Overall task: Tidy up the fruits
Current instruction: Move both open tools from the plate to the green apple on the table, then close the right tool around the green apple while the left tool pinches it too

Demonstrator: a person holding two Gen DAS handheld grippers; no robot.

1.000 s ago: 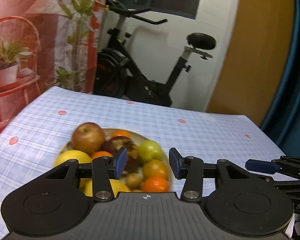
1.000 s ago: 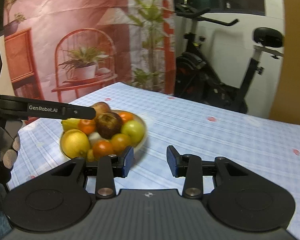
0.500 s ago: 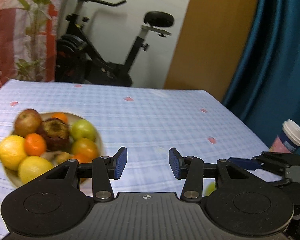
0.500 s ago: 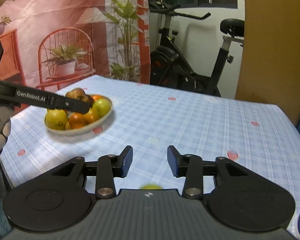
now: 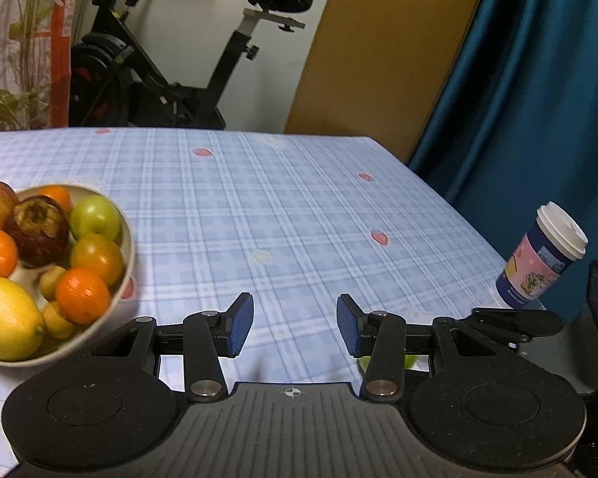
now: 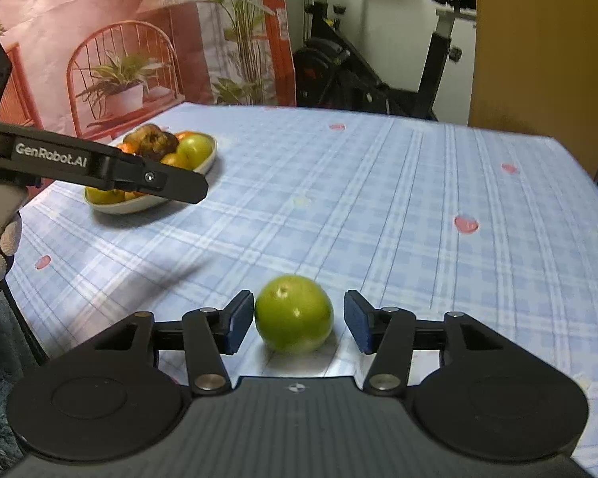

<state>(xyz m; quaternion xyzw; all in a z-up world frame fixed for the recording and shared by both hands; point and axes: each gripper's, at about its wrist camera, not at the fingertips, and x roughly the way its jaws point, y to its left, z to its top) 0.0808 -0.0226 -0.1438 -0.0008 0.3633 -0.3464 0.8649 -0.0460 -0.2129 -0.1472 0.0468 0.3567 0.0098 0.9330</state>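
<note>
A green apple (image 6: 294, 318) rests on the blue checked tablecloth, between the pads of my right gripper (image 6: 298, 326). Its jaws are opening: the left pad is next to the apple's skin and the right pad stands clear of it. My left gripper (image 5: 295, 330) is open over bare cloth with nothing between its pads. A cream bowl (image 5: 129, 239) heaped with apples, oranges and lemons sits to its left. In the right wrist view the same bowl (image 6: 205, 167) lies at the far left, partly hidden behind the left gripper's black finger (image 6: 99, 163).
A lidded paper cup (image 5: 542, 259) stands by the table's right edge, beside a blue curtain. An exercise bike (image 5: 171, 79) is beyond the far edge. A gloved hand (image 6: 0, 247) shows at the left of the right wrist view.
Both views have swung right and tipped down, so the bowl has slid toward the left. The green apple has come into view between the right pads, which have spread wider. The left jaws are unchanged.
</note>
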